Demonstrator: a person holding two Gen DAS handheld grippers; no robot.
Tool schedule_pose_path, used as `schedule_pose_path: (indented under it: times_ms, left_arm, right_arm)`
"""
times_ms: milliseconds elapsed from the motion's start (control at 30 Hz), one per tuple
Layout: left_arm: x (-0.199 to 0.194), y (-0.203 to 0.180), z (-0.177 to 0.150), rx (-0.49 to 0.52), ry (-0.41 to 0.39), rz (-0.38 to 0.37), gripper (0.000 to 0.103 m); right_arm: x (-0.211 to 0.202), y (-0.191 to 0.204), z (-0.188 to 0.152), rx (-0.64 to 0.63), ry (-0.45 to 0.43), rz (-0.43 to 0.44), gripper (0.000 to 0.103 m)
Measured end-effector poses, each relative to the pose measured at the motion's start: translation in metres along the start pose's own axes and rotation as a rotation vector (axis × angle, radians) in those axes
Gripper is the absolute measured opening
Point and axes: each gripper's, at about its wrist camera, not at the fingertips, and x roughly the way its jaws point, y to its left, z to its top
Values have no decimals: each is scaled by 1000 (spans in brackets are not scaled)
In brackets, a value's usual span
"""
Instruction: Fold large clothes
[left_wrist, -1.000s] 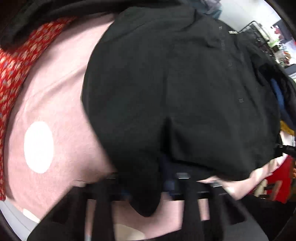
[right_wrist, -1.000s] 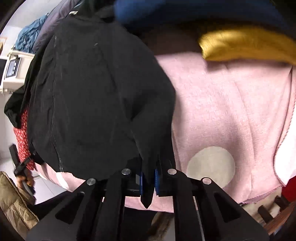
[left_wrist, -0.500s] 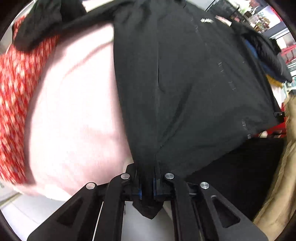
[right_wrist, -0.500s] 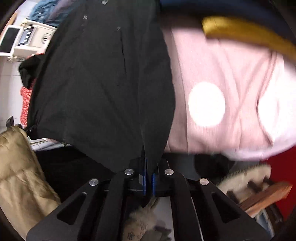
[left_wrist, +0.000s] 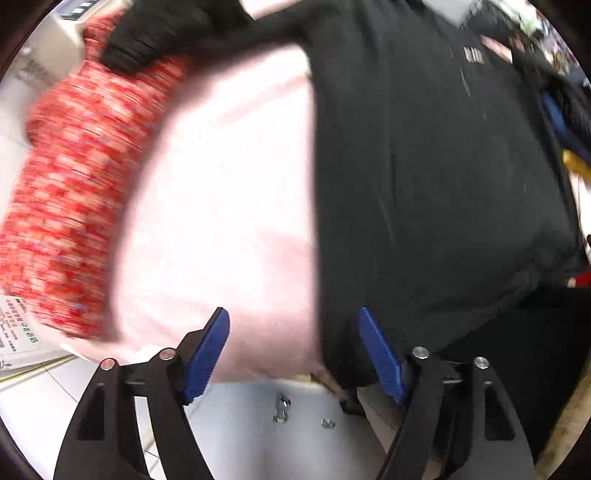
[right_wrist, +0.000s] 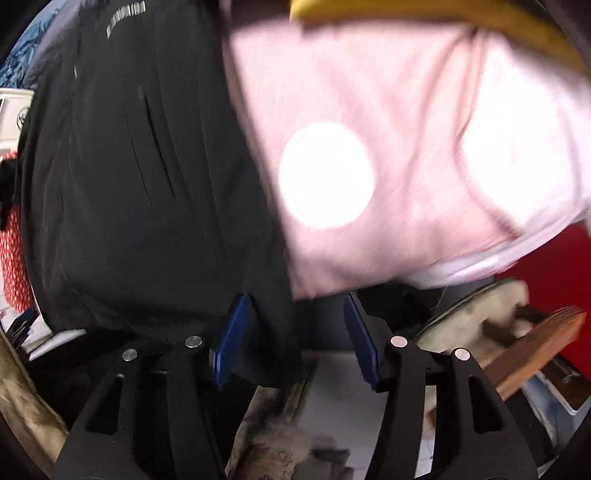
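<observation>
Both claws stand spread apart with nothing clamped between their blue ribbed pads. The left gripper (left_wrist: 293, 350) hangs over the near edge of the pink blanket (left_wrist: 229, 206), its right pad resting against the hem of the black jacket (left_wrist: 424, 177). The right gripper (right_wrist: 295, 343) sits at the jacket's other lower corner, and a flap of the black cloth hangs loose in the gap between its fingers (not pinched, as far as the view shows).

The jacket (right_wrist: 136, 177) lies spread flat on the blanket, stretching away from both cameras. Its fabric is thin, smooth and matte, with a slit pocket and a small pale printed label (right_wrist: 125, 18) near the far end.

The blanket (right_wrist: 406, 110) looks soft and fuzzy, pale pink with large round white dots (right_wrist: 327, 175).

A red patterned cloth (left_wrist: 77, 192) lies bunched along the blanket's left side, and a dark ribbed sleeve (left_wrist: 147, 44) rests across its top. A yellow cloth (right_wrist: 480, 22) lies at the blanket's far right edge.

Below the blanket is pale floor with a few small metal bits (left_wrist: 282, 406). No boxes or bins can be made out clearly; the frames are blurred.
</observation>
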Motion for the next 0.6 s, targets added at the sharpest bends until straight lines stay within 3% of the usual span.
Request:
schedule_pose_path:
  times_ms: [67,133,267,433,600]
  left_arm:
    - [-23,10,14,-14,-78,21,74]
    - [-35,5,37,-25,-147,11,75]
    - [-21,-47,85,8,-204,-75,76]
    - [27,-127,120,47,-156,-125,76]
    - [88,-161,118,74,-26,-43,76]
  right_arm:
    - [-19,24,21,-36,-77,18,56]
    - [-34,56,34,-110,-141,40,67]
    - [-20,143,55,-312,-153,50,67]
    - [20,219,68,-488,-106,14,67]
    - [74,222,53,-546,7,-123,68]
